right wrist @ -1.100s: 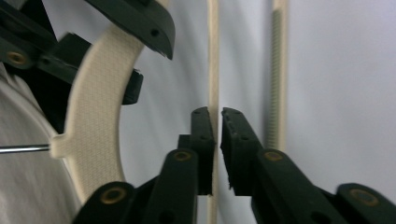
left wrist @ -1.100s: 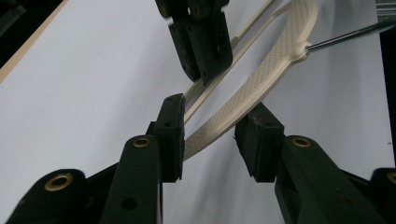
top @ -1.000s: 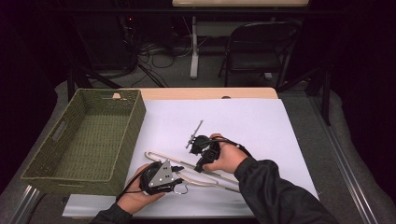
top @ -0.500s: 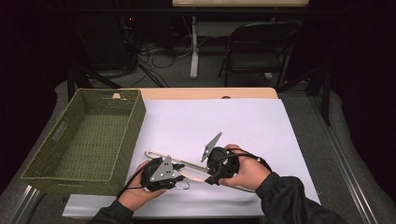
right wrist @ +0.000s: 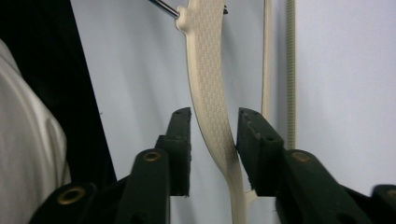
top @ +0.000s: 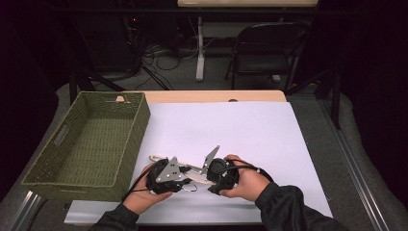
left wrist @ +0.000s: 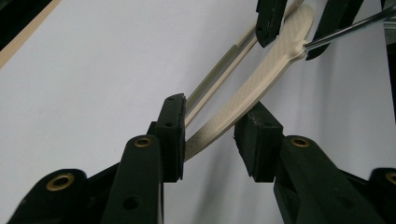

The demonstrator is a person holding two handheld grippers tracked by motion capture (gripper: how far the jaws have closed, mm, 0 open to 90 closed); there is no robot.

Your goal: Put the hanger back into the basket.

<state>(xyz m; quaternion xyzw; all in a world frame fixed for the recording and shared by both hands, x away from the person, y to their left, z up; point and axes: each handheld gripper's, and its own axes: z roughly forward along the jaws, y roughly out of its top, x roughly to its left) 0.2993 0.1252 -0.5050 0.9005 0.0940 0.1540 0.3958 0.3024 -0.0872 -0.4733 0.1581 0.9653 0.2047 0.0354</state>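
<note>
1. table (top: pixel 250 96) is light wood with a big white sheet (top: pixel 250 139) over most of it; only a strip of wood shows along the far edge.
2. the room behind is pretty dark. there's a folding chair (top: pixel 262 50) past the far side, cables on the grey floor (top: pixel 168 53), and a pale post (top: pixel 199 48) standing there.
3. a green woven basket (top: pixel 45 168) sits at the left end of the table, handle slot in its left wall. nothing in it as far as i can see.
4. the thing being worked on is a cream plastic hanger (left wrist: pixel 261 77) with a textured surface and a metal hook (left wrist: pixel 348 28), lying on the sheet near the front edge, just right of the basket.
5. left gripper (top: pixel 166 175) is in the person's left hand (top: pixel 144 197), near the basket's front right corner. in the left gripper view (left wrist: pixel 210 140) its jaws are partly open with the hanger's arm running between them; it touches the left pad, and there's a gap to the right one.
6. right gripper (top: pixel 219 175) is in the right hand (top: pixel 245 183), just beside the left one. in the right gripper view (right wrist: pixel 212 144) the jaws are also partly open around the hanger's arm, which looks to be against the right pad and clear of the left.
7. the hanger's thin lower bar (right wrist: pixel 290 70) runs alongside, outside the right gripper's jaws.
</note>
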